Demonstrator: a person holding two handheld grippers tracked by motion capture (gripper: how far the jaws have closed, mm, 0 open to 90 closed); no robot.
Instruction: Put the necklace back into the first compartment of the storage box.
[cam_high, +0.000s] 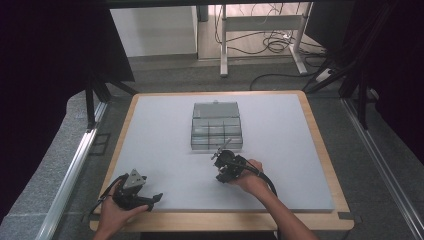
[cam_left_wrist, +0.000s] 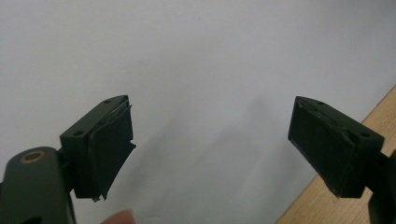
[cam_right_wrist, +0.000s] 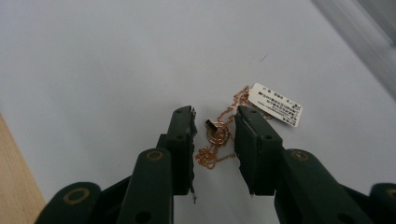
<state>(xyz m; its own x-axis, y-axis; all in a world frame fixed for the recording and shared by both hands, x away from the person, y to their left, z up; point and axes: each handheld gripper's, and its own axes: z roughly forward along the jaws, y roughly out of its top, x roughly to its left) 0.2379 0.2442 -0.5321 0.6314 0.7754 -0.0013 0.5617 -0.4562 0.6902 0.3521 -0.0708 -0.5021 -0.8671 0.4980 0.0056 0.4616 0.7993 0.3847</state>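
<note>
- Nearest me, at the front edge of the table (cam_high: 310, 150), I keep the left gripper (cam_high: 150, 198) low over the grey mat (cam_high: 160, 145); in the left gripper view its jaws stand wide apart with nothing between them, bare mat beyond and a strip of wood at the lower right.
- Farther in, right of centre, my right hand (cam_high: 252, 176) tilts the right gripper (cam_right_wrist: 215, 135) down toward the mat.
- Between its jaws lies a chain (cam_right_wrist: 215, 140), rose-gold, heaped loosely on the mat around a small round pendant. The jaws are narrowed around it, but a gap shows on each side, so the pads do not yet press on it.
- Just beyond the jaws, a white tag (cam_right_wrist: 275, 104) with printed text lies on the mat, joined to the chain.
- Farthest, mid-table, sits a clear box (cam_high: 216, 125) with compartments, just past the right gripper.
</note>
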